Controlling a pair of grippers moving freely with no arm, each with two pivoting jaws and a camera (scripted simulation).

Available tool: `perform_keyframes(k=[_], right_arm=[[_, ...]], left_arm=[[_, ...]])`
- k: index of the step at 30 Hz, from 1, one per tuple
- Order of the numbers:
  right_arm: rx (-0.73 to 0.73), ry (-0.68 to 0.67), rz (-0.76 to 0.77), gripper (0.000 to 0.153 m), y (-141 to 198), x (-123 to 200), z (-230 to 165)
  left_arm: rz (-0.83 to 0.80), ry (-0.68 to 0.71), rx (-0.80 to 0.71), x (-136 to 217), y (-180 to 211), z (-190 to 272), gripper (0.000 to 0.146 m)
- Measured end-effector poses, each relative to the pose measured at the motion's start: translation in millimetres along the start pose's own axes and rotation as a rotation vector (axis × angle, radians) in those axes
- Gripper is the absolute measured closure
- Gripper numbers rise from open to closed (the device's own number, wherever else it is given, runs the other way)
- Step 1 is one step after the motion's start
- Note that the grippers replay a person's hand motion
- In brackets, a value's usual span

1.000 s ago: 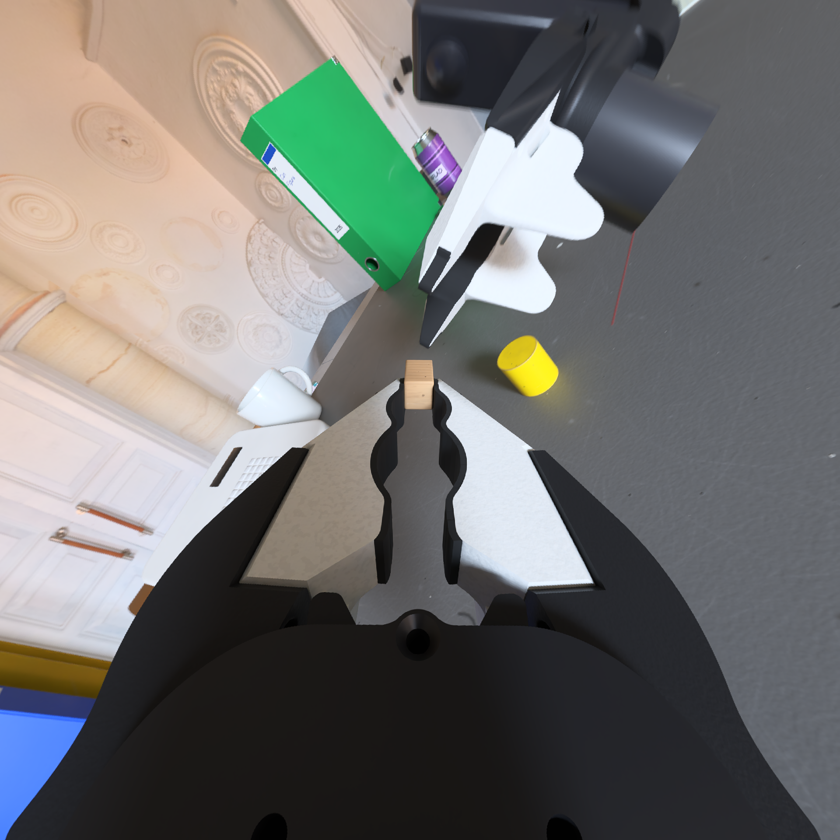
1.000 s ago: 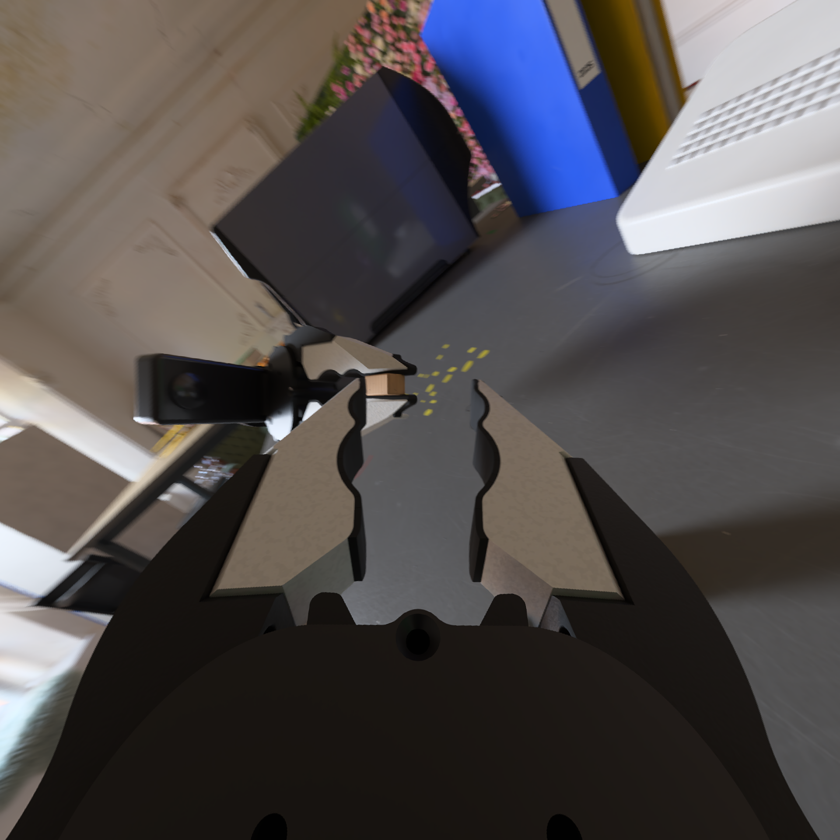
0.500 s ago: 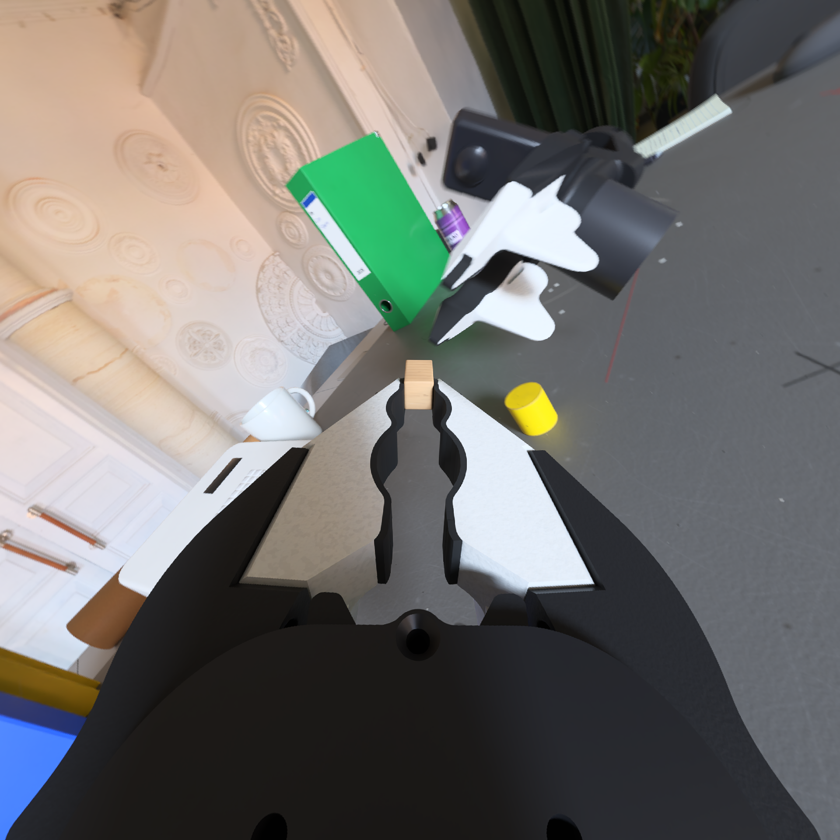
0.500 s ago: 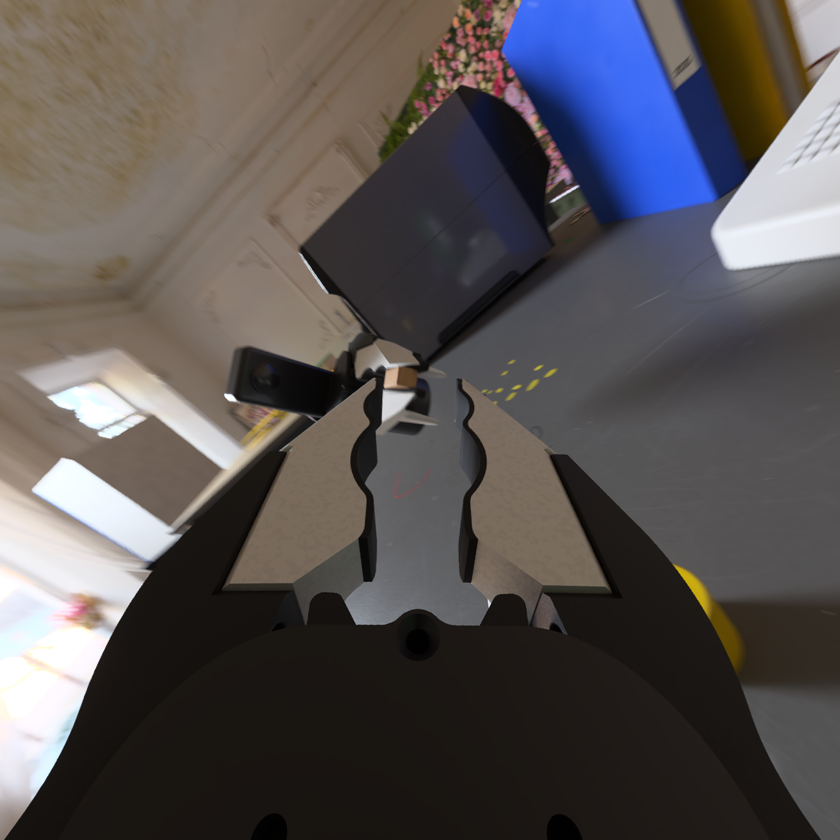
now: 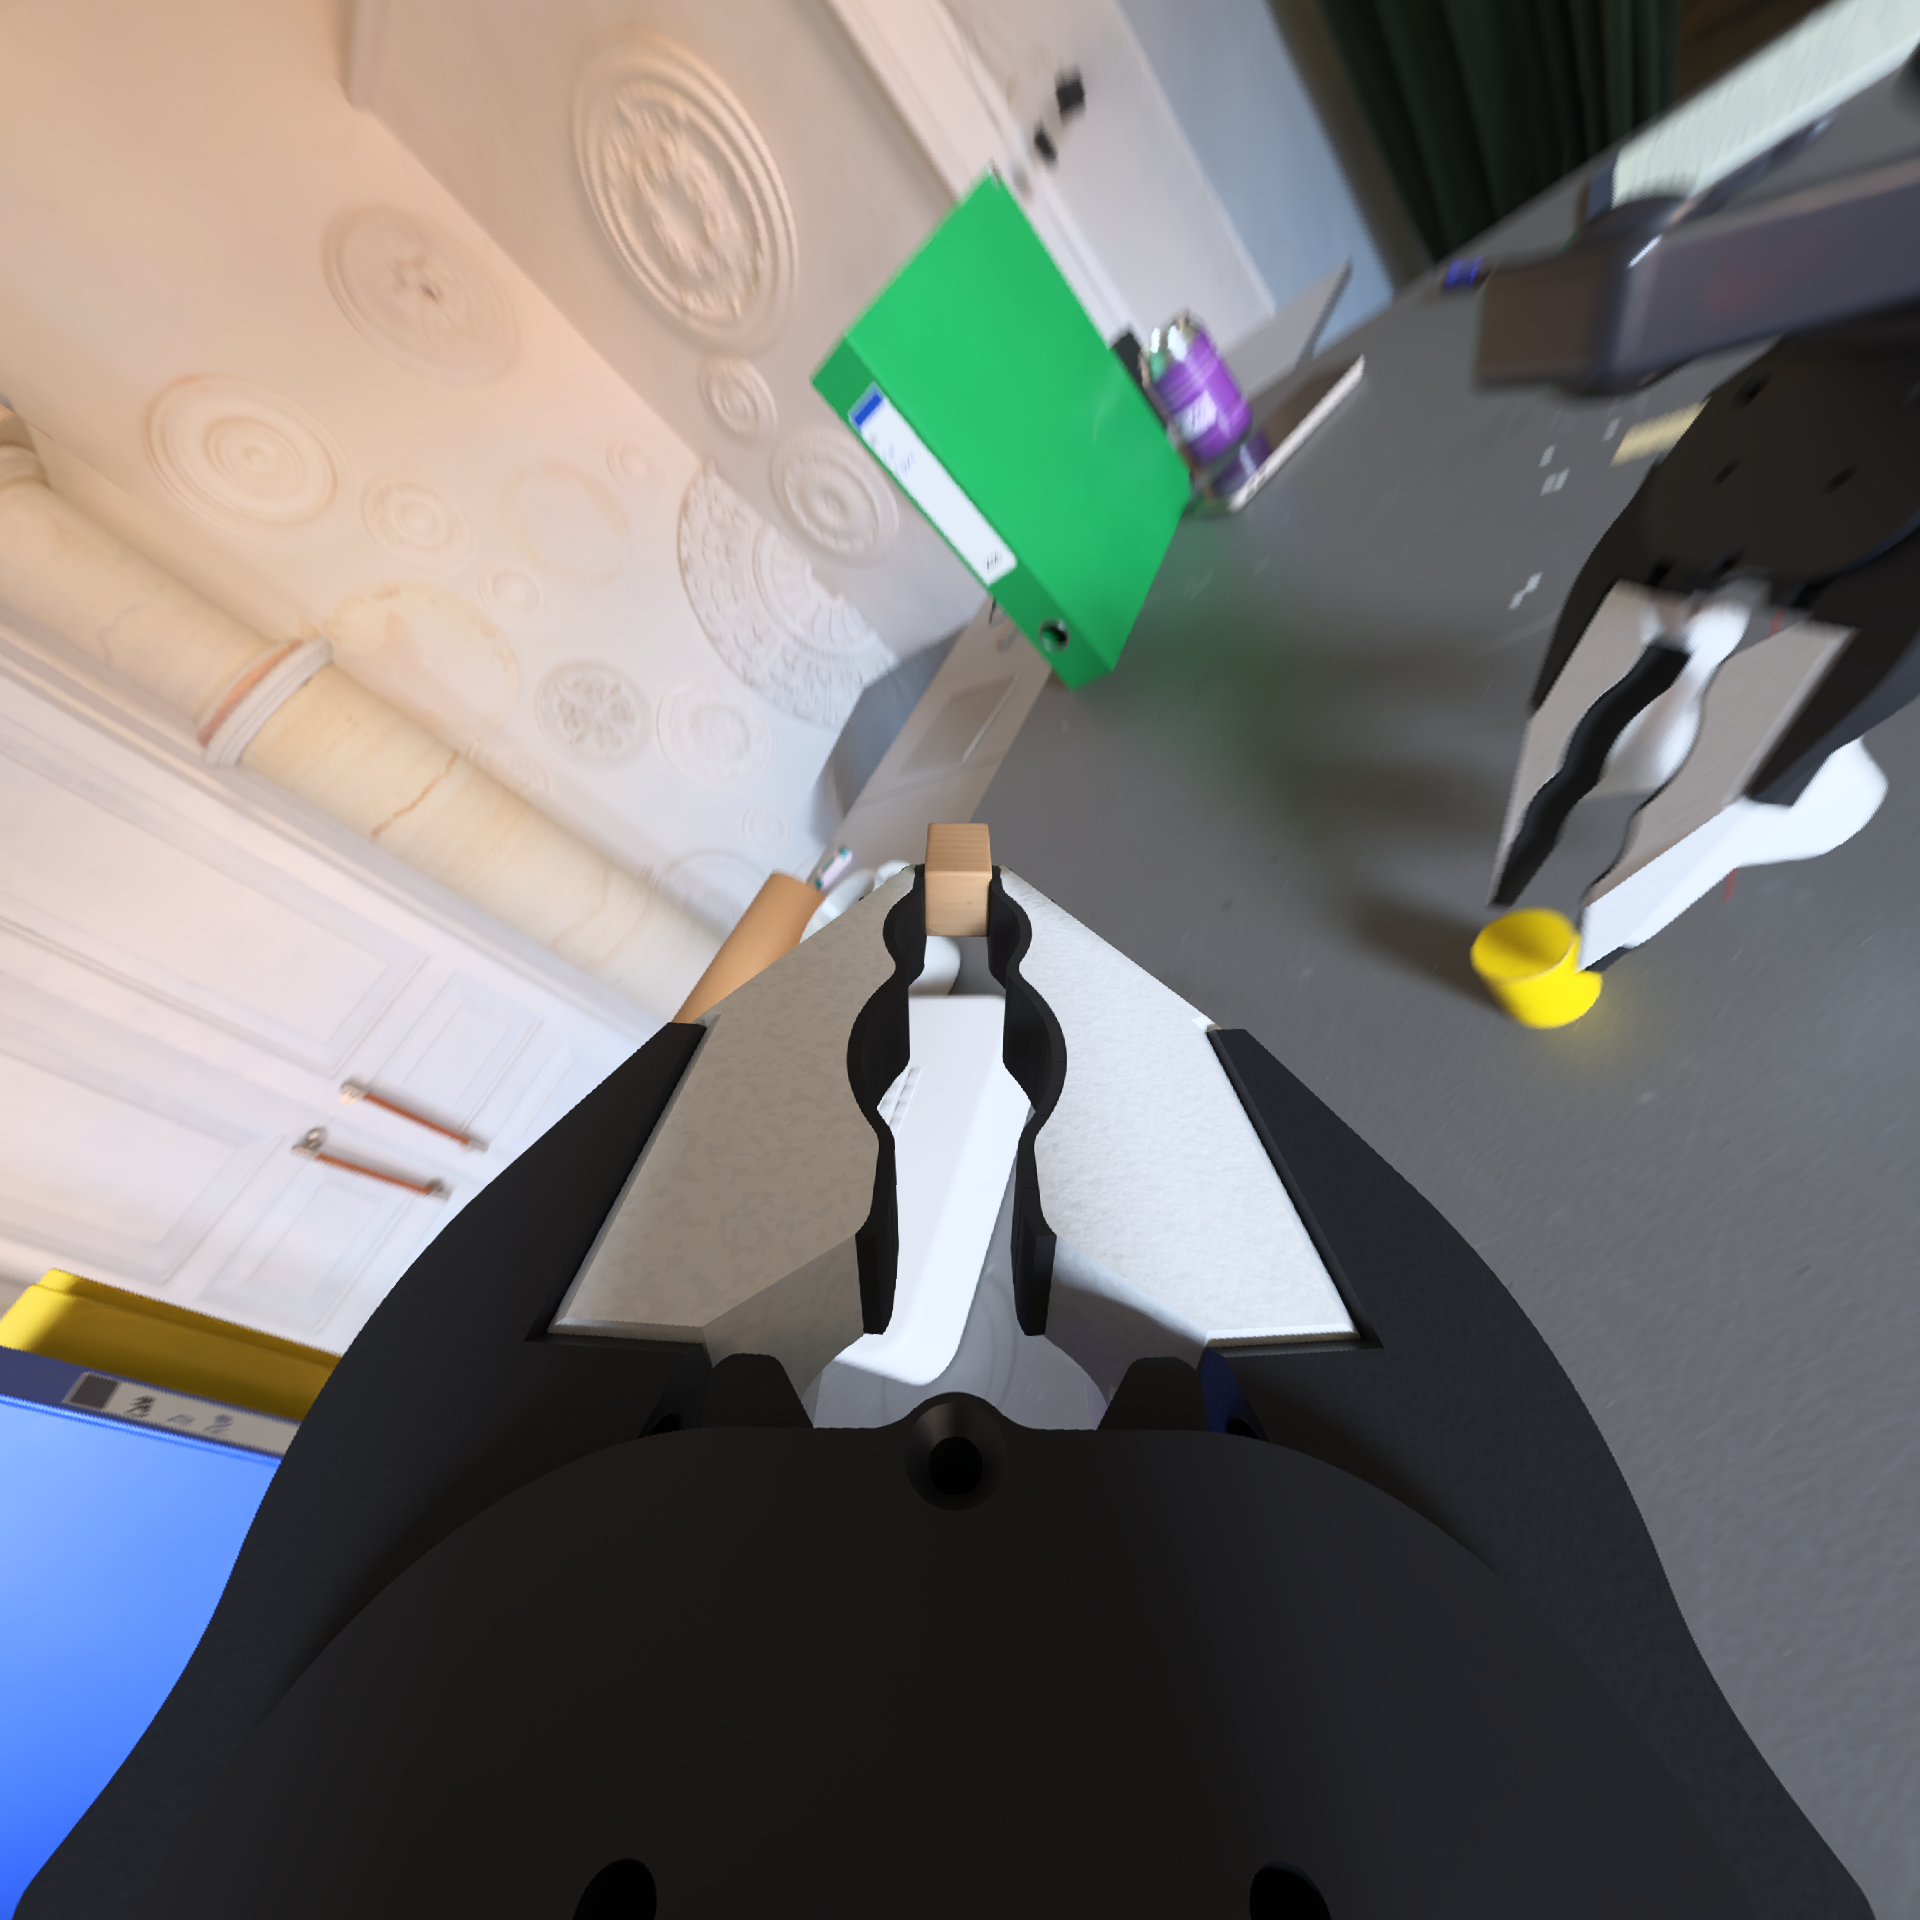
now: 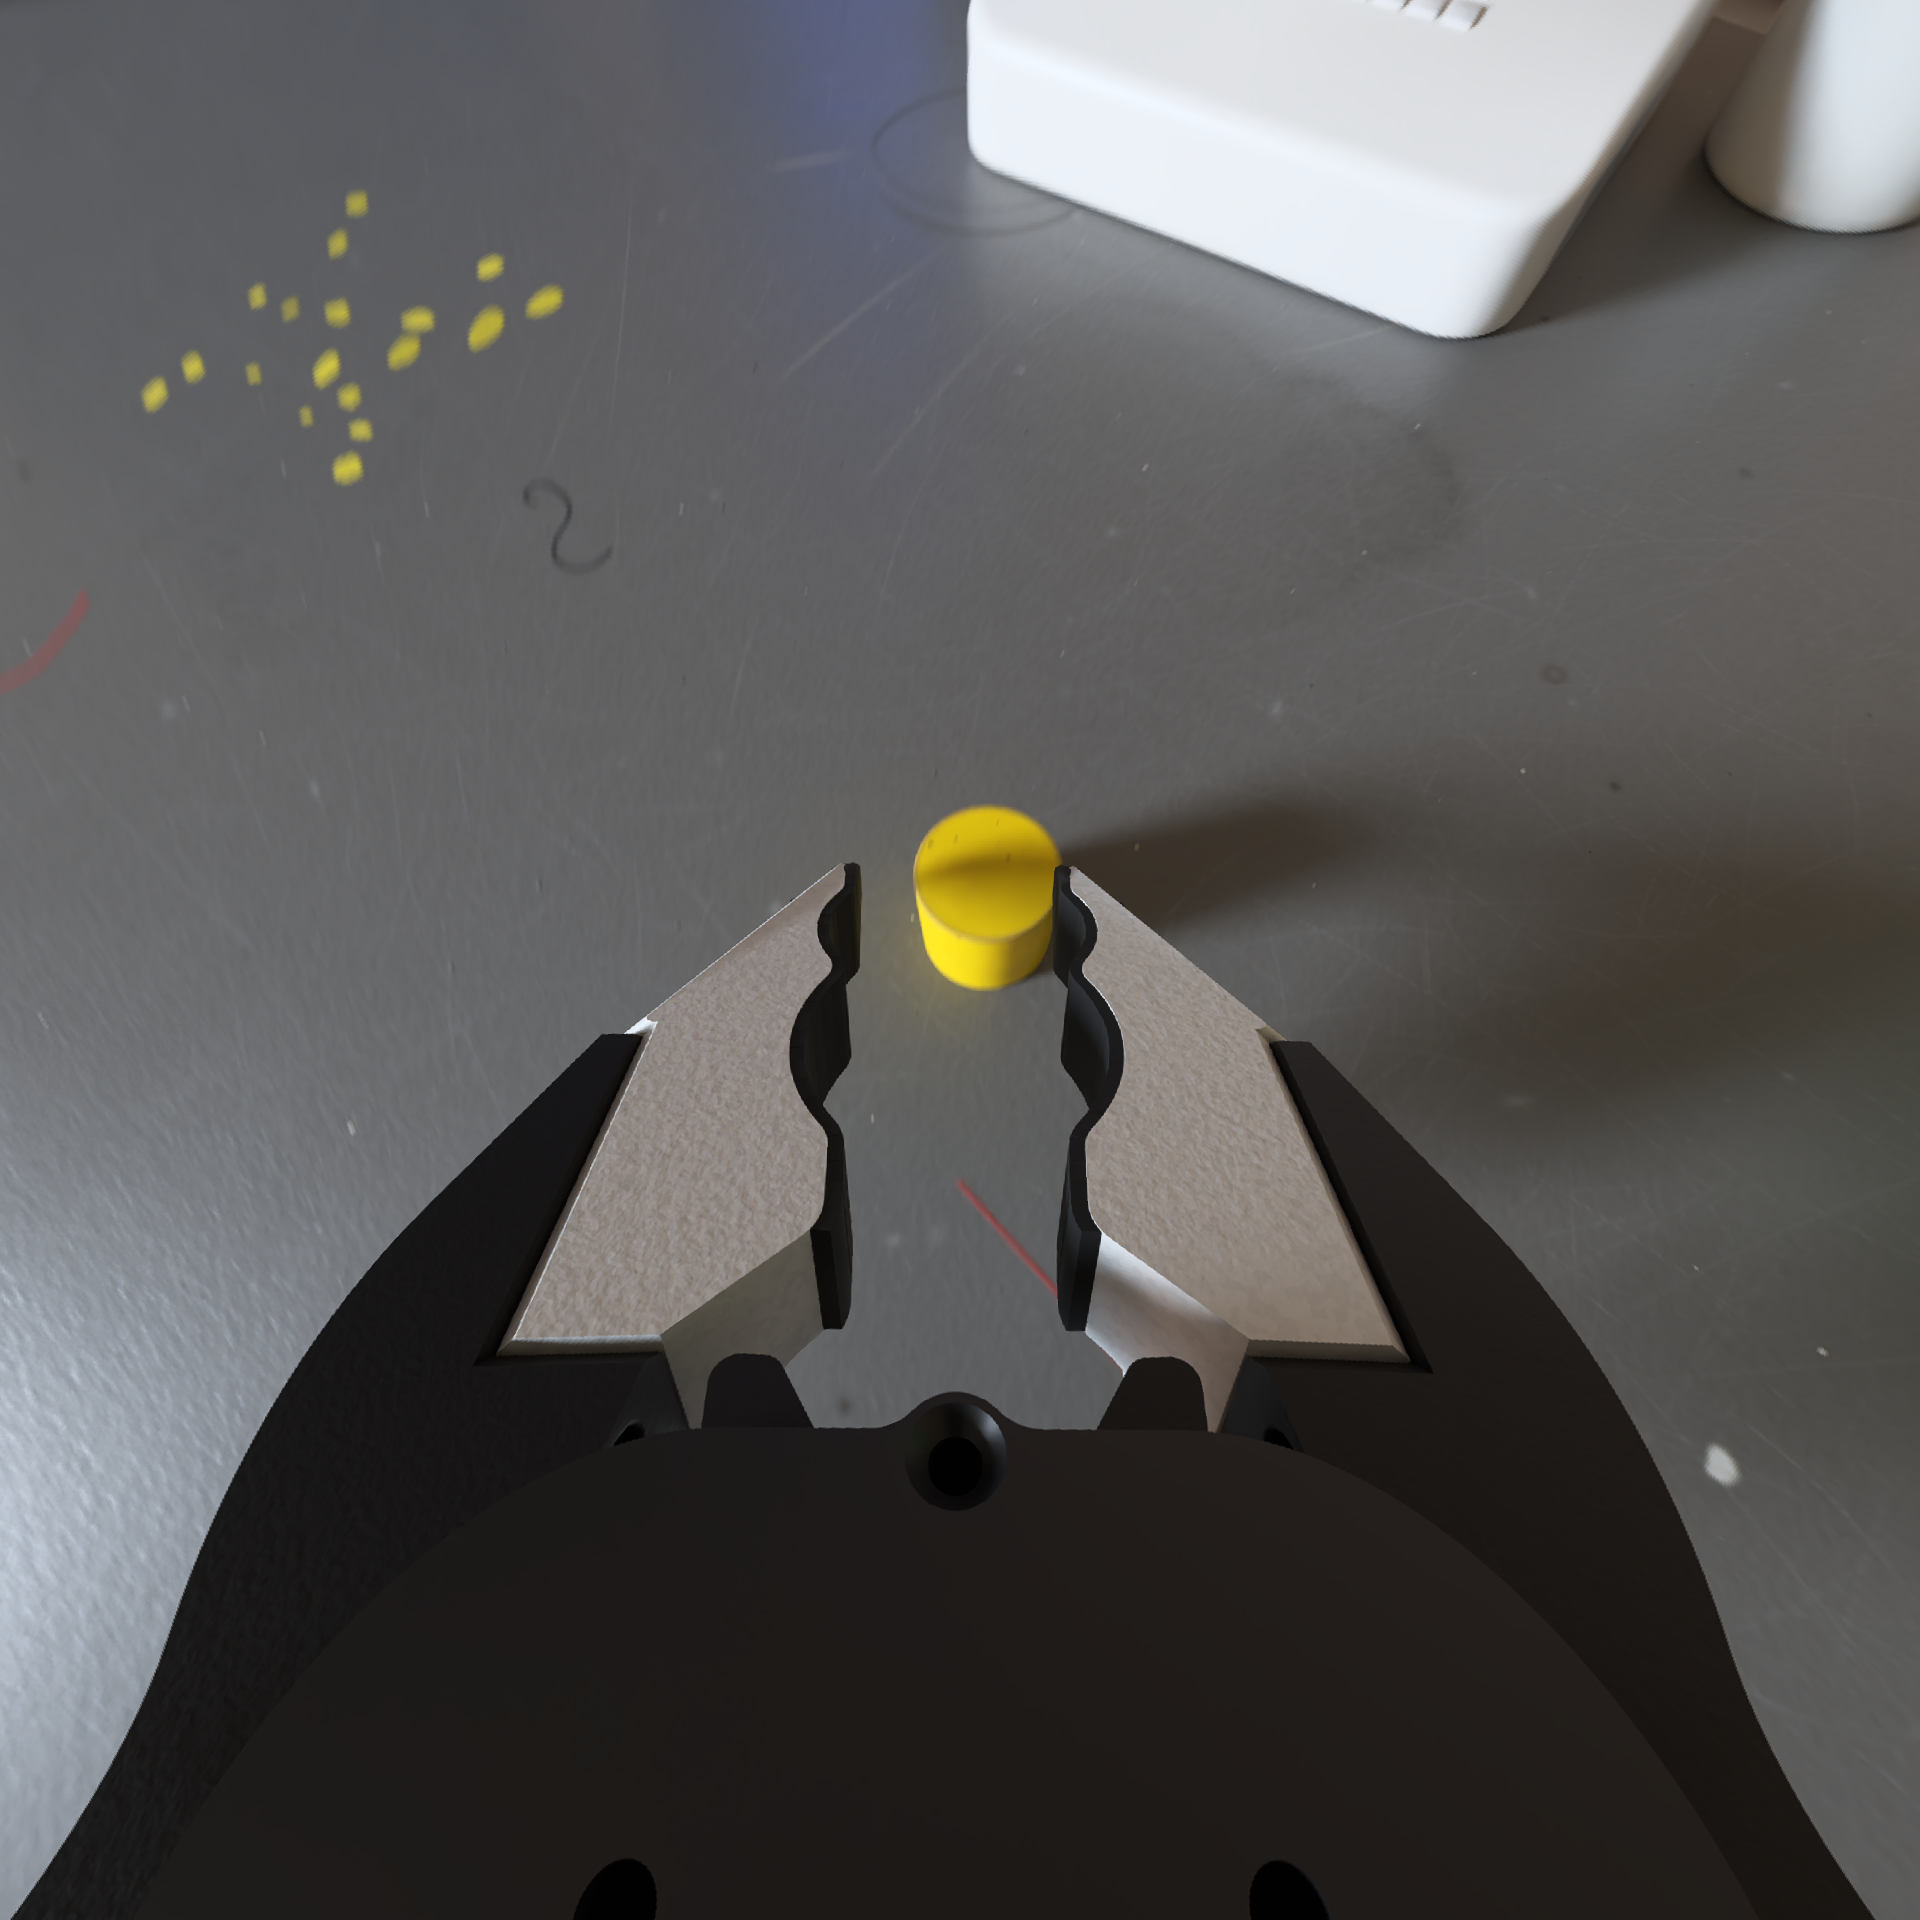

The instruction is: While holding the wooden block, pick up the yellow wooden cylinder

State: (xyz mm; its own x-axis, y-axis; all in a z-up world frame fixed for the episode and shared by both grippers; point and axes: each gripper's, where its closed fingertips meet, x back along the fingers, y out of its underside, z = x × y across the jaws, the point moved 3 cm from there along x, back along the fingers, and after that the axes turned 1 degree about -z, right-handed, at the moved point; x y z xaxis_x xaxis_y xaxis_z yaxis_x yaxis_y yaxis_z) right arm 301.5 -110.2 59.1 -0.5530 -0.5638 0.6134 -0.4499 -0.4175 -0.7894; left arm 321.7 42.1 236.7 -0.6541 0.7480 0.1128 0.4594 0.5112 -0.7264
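Note:
My left gripper [image 5: 958,896] is shut on a small light wooden block [image 5: 956,878], held at its fingertips above the grey table. The yellow wooden cylinder [image 6: 984,896] stands upright on the table, just past the tips of my right gripper [image 6: 956,883]. The right gripper is open, and its right fingertip is close beside the cylinder. In the left wrist view the right gripper [image 5: 1548,914] hangs over the cylinder [image 5: 1536,966] from above, its tips at the cylinder's top.
A green binder [image 5: 1003,436], a purple can [image 5: 1195,395] and a laptop stand at the table's far side. A white device [image 6: 1299,135] and a white mug [image 6: 1818,125] lie beyond the cylinder. Yellow flecks [image 6: 343,332] mark the table at left.
The right gripper has swung down from pointing across the room to pointing at the table, and its tips have come to the cylinder. The left gripper has turned left, still holding the block.

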Motion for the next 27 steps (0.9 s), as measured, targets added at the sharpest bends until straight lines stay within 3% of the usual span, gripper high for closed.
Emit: perform_keyframes(k=[3,8,15,21,27], right_arm=[[0.066,0.009,-0.033,0.118,12.7,8.1,-1.2],[-0.061,-0.033,-0.082,0.119,31.7,21.5,-13.4],[0.002,0.085,-0.160,0.107,45.8,9.9,-24.6],[-0.060,0.111,-0.122,0.093,41.2,3.5,-11.5],[-0.124,0.132,-0.084,0.100,35.7,6.5,-2.0]], left_arm=[[-0.089,-0.008,-0.062,-14.1,10.4,0.6,0.136],[-0.215,-0.071,-0.148,-21.5,19.7,7.0,0.136],[-0.287,-0.081,-0.022,15.2,6.6,37.8,0.136],[-0.270,-0.145,0.260,67.4,4.6,79.4,0.136],[-0.270,-0.301,0.320,103.7,16.9,108.0,0.136]])
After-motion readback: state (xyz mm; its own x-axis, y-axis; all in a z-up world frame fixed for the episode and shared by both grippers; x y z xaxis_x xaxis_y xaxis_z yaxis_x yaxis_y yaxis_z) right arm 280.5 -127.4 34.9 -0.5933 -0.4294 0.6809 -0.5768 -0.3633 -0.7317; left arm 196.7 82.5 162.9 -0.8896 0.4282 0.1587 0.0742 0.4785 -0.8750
